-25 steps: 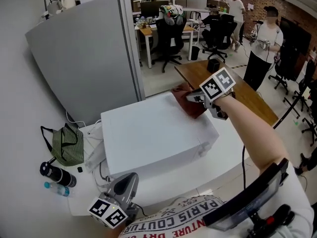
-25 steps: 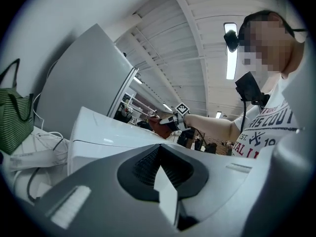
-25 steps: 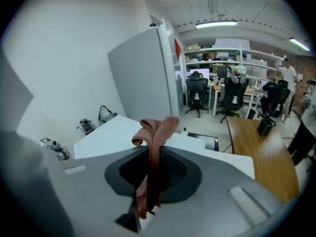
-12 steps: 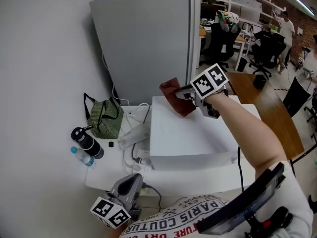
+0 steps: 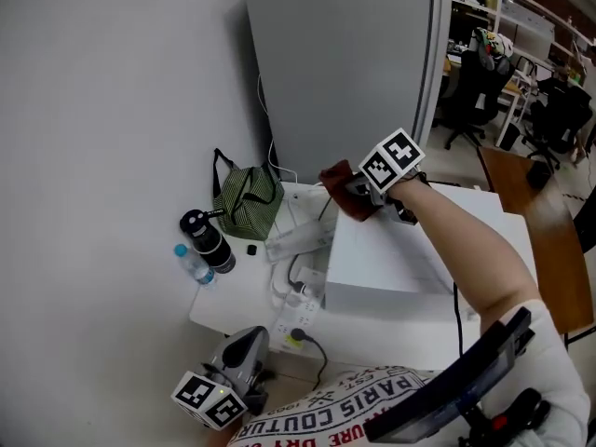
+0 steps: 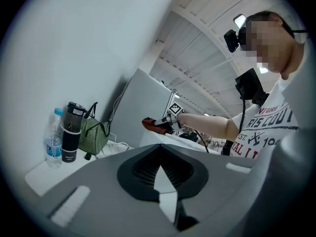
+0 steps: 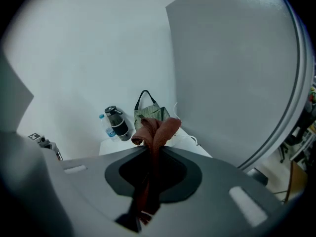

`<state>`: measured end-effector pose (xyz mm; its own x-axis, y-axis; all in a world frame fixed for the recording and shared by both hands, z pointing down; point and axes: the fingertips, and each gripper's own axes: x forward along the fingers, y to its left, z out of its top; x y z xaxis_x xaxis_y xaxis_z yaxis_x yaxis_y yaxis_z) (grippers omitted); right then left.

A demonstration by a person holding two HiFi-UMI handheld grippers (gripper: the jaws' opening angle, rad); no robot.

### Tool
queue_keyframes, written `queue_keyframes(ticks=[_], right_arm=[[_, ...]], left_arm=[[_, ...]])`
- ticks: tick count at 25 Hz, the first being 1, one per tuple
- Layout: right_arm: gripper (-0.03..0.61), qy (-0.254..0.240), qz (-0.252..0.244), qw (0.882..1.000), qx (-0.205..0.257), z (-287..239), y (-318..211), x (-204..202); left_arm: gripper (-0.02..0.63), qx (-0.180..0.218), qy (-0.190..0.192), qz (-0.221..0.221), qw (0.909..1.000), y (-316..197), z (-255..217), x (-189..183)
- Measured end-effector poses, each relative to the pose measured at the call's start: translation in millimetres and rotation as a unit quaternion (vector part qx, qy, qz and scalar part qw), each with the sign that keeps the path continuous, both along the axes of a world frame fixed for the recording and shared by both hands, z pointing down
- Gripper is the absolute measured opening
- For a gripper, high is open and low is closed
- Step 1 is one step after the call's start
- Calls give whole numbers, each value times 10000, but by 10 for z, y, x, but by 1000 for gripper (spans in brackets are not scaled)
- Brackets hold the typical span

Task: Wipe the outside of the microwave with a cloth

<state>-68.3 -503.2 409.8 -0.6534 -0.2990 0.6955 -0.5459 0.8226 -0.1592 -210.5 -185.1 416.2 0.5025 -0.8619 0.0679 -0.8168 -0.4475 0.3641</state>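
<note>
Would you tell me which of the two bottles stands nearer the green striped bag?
The dark flask with the black lid: it stands beside the green striped bag, while the clear blue-capped water bottle sits beyond it, farther from the bag.

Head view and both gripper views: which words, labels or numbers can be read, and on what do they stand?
"PARIS COUTUR" (cut off): T-shirt.
"...TURE DRY GOO" (partly readable): T-shirt, line below.
Water bottle label: too small to read.
</note>
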Motion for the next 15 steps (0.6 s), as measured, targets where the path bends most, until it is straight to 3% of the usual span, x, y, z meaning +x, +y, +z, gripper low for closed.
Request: queue_keyframes(ticks=[7, 15], right_arm=[[43, -1, 401, 9991, -163, 65, -91, 589], [44, -53, 1629, 9862, -284, 141, -56, 2202]], left_arm=[[5, 15, -44, 334, 9994, -154, -59, 297], [5, -5, -36, 1242, 9922, -435, -38, 1017]])
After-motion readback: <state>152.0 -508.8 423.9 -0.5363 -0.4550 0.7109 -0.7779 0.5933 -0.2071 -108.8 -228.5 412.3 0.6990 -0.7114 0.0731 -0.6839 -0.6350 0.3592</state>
